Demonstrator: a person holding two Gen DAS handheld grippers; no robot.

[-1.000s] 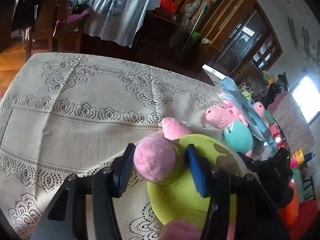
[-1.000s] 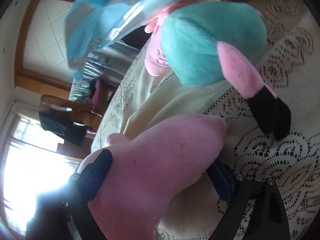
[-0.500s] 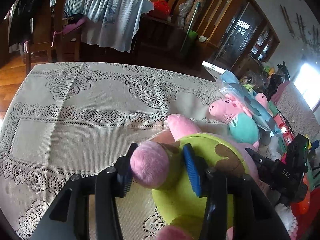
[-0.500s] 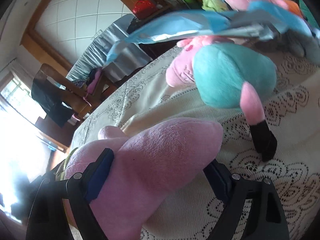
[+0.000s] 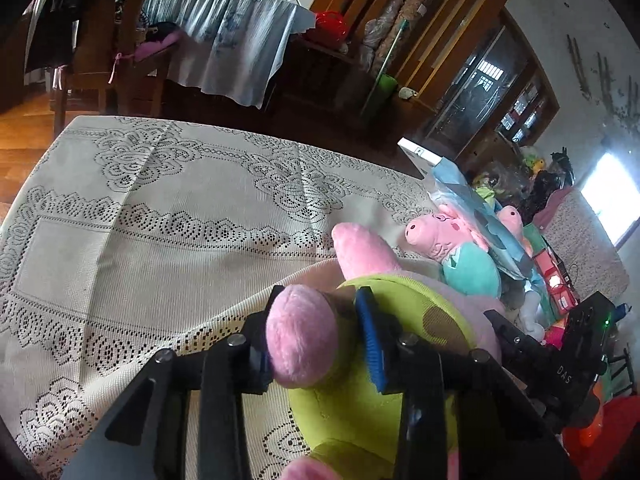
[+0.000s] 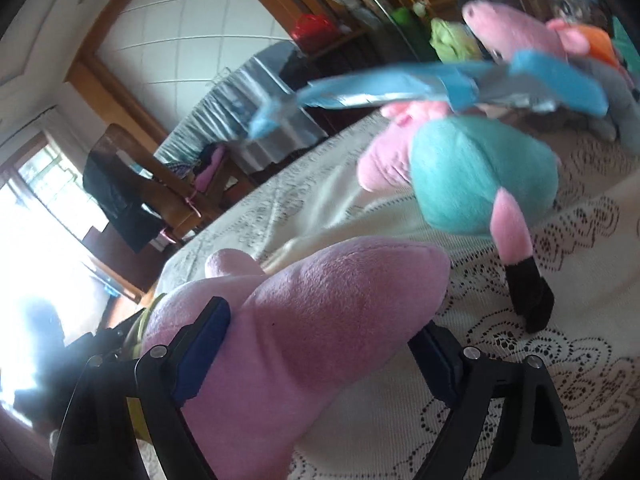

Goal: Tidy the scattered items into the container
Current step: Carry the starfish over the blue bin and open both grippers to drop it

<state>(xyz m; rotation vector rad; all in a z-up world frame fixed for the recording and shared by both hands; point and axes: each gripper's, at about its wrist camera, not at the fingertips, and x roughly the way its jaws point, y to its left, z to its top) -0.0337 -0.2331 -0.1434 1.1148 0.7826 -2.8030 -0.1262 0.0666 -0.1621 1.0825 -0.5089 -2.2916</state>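
A large pink plush toy in green shorts (image 5: 400,352) is held by both grippers above the lace tablecloth (image 5: 160,220). My left gripper (image 5: 316,336) is shut on one pink limb of it (image 5: 300,336). My right gripper (image 6: 320,344) is shut on another thick pink limb (image 6: 320,320); its black body shows at the right of the left wrist view (image 5: 560,368). A pink pig plush in a teal outfit (image 5: 460,248) lies on the cloth just beyond, also in the right wrist view (image 6: 480,176). No container is clearly visible.
A blue and silver plastic package (image 5: 476,208) lies over the pig plush. More toys and red items (image 5: 552,272) pile up at the table's right side. A wooden chair (image 5: 120,40) and a draped table (image 5: 224,36) stand behind.
Both grippers have lifted and pulled back with the big plush, so more of the tablecloth and room shows. The pig plush has stayed in place.
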